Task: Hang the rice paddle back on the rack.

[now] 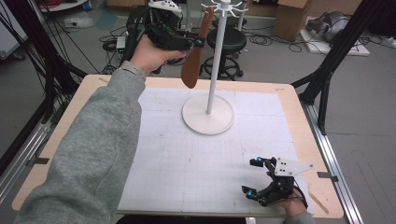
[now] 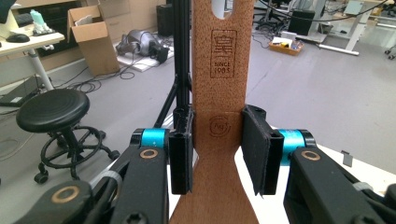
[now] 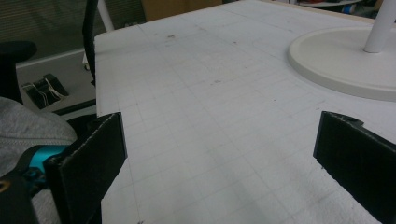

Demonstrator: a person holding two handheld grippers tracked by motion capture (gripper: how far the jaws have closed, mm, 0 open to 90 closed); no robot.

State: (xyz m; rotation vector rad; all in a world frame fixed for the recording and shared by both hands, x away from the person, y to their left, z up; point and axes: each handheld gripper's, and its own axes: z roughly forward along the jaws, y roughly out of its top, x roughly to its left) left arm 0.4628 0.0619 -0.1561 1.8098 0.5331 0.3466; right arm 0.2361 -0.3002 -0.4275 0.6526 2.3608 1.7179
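Note:
A brown wooden spatula (image 1: 192, 65) hangs upright above the table's far edge, beside the pole of a white hook stand (image 1: 214, 70). Its handle top, which has a hole, is close to the hooks (image 1: 224, 6). My left gripper (image 1: 200, 43) is shut on the handle. In the left gripper view both black pads (image 2: 264, 149) press the sides of the stamped handle (image 2: 219, 84). My right gripper (image 1: 251, 177) rests near the table's front right corner, its jaws wide open with nothing between them. In the right gripper view it (image 3: 219, 158) faces the white grid mat (image 3: 210, 93) and the stand's round base (image 3: 341, 60).
The stand's base (image 1: 208, 116) sits at the far middle of the grid mat (image 1: 187, 163). A grey-sleeved arm (image 1: 93, 149) crosses the table's left side. Beyond the far edge are a black stool (image 1: 226, 41), floor cables and black frame legs (image 1: 327, 70).

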